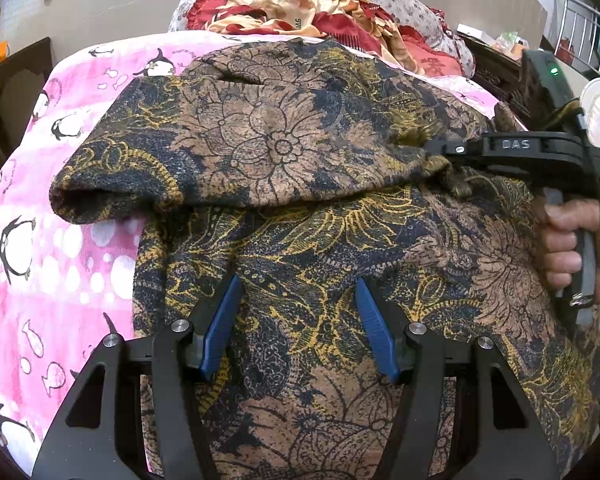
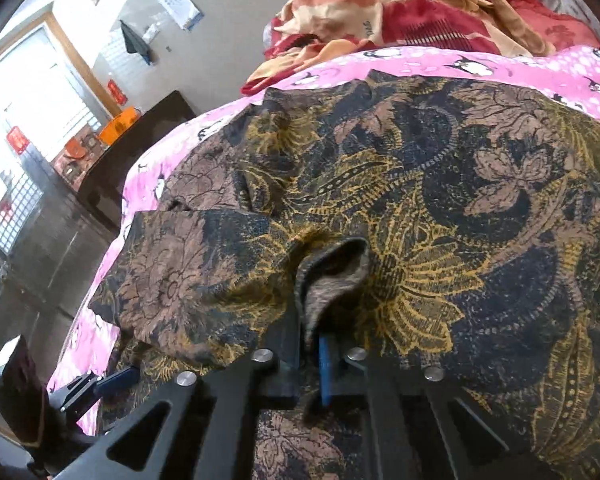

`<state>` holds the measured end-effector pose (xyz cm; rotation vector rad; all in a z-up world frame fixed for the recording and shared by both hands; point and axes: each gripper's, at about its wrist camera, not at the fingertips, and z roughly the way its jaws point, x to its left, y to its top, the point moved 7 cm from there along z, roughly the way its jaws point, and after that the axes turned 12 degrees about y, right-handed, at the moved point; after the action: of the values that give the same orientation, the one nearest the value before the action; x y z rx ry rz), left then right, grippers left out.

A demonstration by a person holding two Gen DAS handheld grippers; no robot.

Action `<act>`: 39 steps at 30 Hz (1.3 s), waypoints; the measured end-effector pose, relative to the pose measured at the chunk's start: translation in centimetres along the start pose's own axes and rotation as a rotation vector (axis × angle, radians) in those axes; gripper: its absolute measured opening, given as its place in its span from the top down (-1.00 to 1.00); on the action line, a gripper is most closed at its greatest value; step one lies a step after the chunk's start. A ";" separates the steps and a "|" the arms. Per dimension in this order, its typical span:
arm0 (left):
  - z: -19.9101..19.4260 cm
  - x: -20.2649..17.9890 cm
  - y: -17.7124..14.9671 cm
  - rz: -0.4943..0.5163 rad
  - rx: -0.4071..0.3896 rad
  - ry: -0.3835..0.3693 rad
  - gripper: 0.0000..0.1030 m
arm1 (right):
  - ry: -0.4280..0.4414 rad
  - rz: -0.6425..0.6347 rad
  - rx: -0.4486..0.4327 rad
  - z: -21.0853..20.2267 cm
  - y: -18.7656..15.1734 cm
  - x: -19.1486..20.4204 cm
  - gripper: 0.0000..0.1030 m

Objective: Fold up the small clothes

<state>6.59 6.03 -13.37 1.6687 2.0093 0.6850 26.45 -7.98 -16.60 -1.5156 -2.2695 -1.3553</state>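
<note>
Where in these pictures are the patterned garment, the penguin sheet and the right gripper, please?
patterned garment (image 1: 268,144): left wrist view, on its folded-over sleeve.
penguin sheet (image 1: 40,272): left wrist view, bare pink area left of the garment.
right gripper (image 1: 440,148): left wrist view, at its fingertips pinching fabric.

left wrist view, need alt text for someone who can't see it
A brown, black and gold floral garment lies partly folded on a pink penguin-print sheet. The right hand-held gripper pinches its fabric, while the open left hand-held gripper hovers above the garment.

One patterned garment (image 1: 284,152), two hand-held grippers, left (image 1: 296,320) and right (image 1: 440,150), one pink penguin sheet (image 1: 40,248), one hand (image 1: 572,248)
</note>
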 end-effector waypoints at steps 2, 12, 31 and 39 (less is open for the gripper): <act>0.0 0.0 0.0 0.000 0.000 0.000 -0.17 | -0.026 -0.030 0.027 -0.8 0.3 0.2 0.92; 0.0 -0.1 0.0 0.000 0.002 -0.003 -0.17 | -0.253 0.016 0.222 -9.2 0.6 -8.7 0.92; -4.7 1.5 7.2 -0.113 -0.180 -0.049 -0.31 | -0.407 -0.247 -0.063 -17.0 2.9 -1.4 0.22; 5.8 0.3 6.1 -0.064 0.072 0.017 -0.25 | -0.307 -0.073 0.057 -8.5 -2.3 -4.7 0.36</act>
<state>14.76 7.78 -14.11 1.6358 2.1133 0.6132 23.85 -17.59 -15.32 -1.7421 -2.5394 -1.1288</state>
